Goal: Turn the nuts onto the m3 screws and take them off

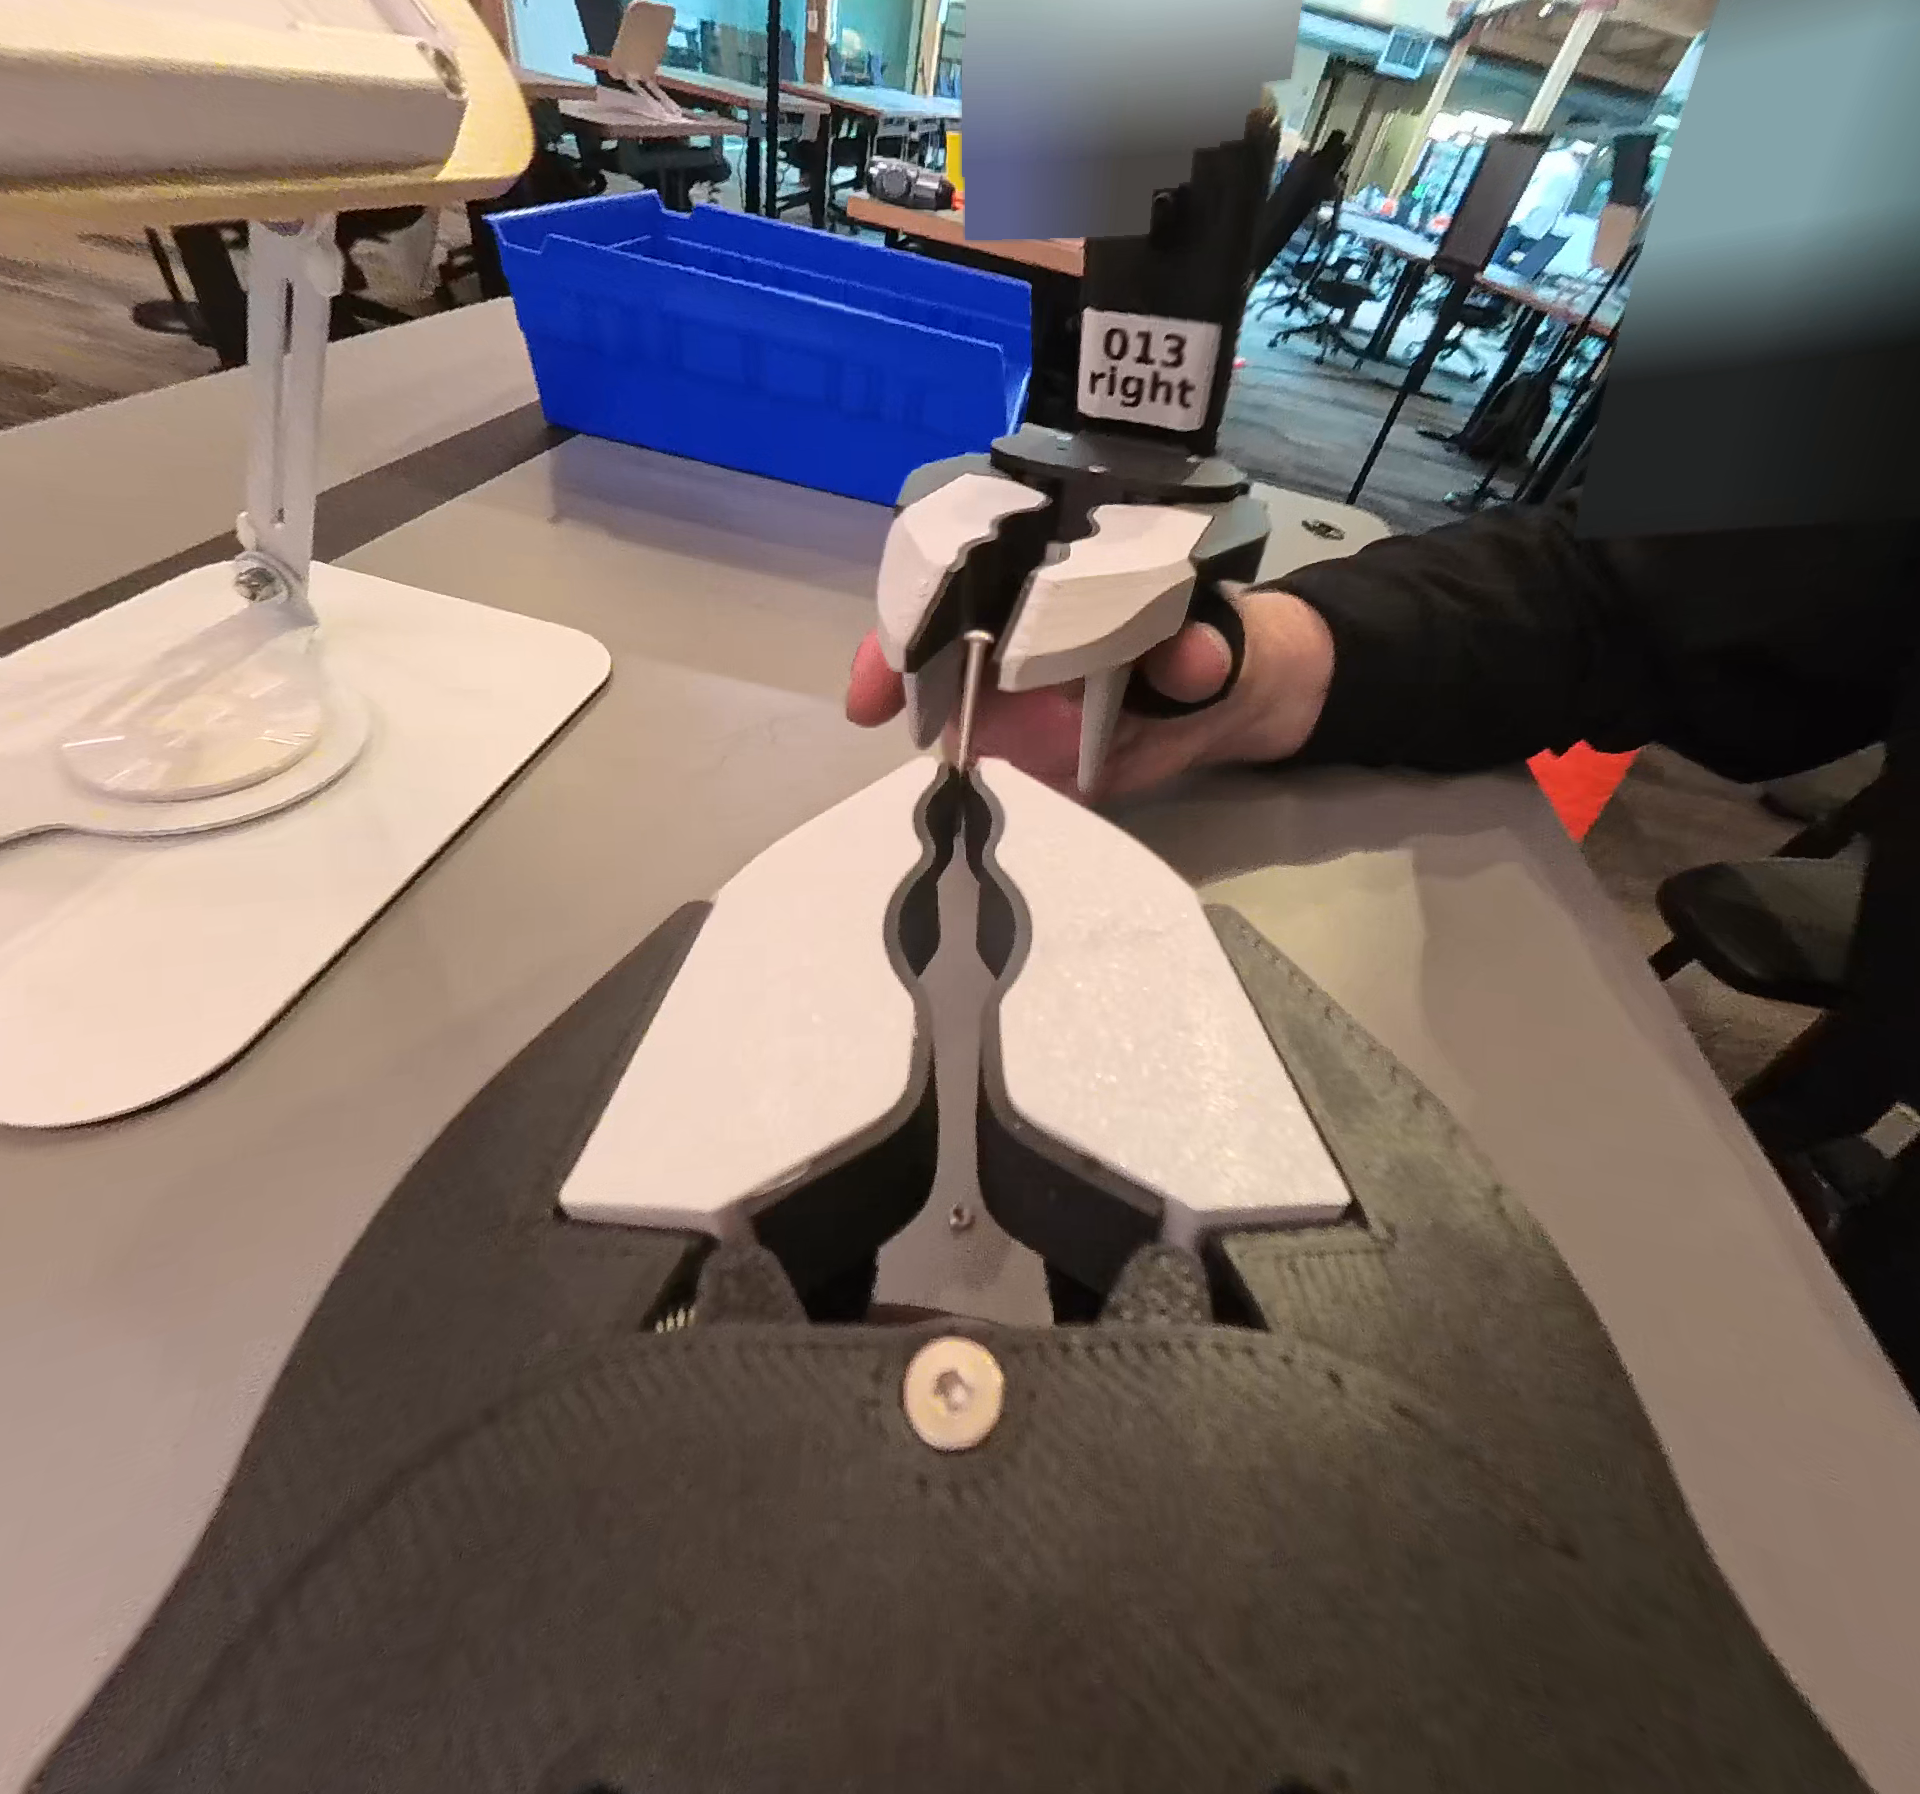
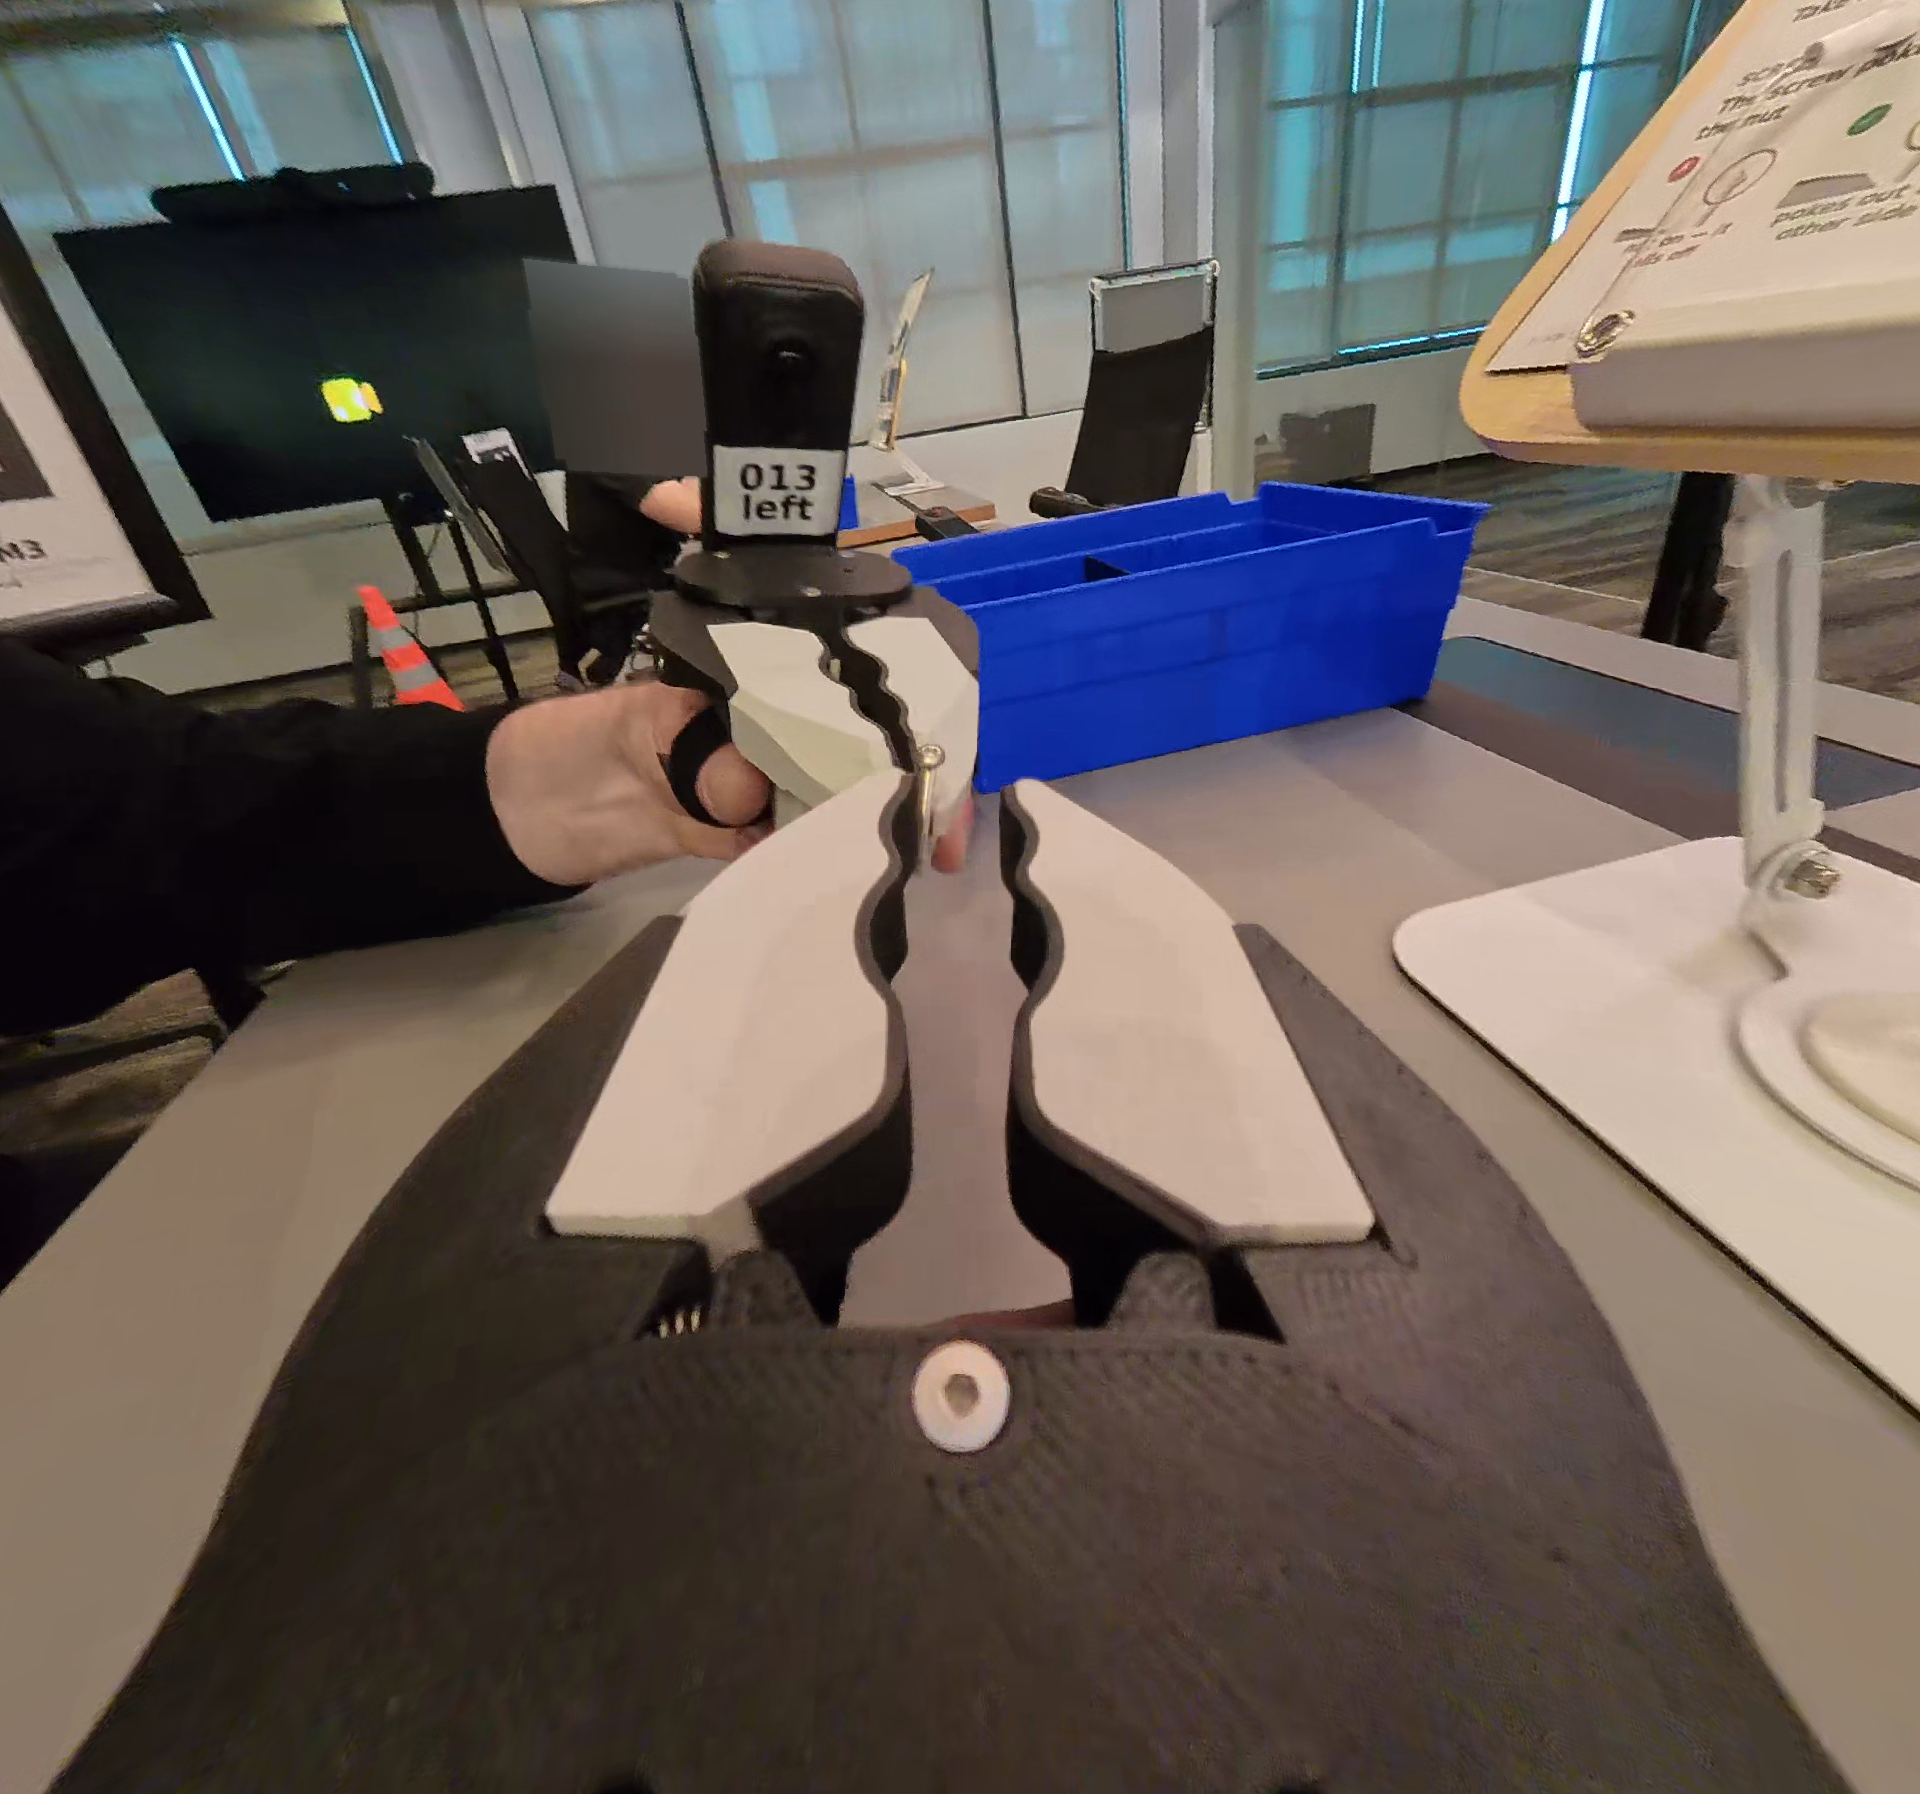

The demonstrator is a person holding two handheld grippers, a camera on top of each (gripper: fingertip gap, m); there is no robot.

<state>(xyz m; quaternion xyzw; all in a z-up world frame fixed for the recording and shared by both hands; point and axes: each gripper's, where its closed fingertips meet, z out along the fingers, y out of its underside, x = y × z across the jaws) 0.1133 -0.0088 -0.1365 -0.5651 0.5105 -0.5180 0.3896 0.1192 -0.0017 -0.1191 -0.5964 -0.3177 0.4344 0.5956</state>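
left gripper (image 1: 957, 780): my fingers pinched tight on the bottom end of the screw (image 1: 968, 700), tips at 12 o'clock in the left wrist view.
screw: thin metal, roughly upright, head up, lower end between my left tips; seen again at (image 2: 924, 802).
right gripper (image 2: 954, 814): my fingers parted, a clear gap between the tips; the left finger (image 2: 790, 965) is right by the screw, contact unclear; holding nothing that I can see.
nut: can't make one out, too small.
blue bin (image 1: 769, 347): on the counter (image 1: 665, 591) behind both grippers, 11 o'clock in the left view, 1 o'clock in the right.
white stand (image 1: 260, 705): base on the counter at 9 o'clock in the left view, carries an instruction board (image 1: 239, 30).
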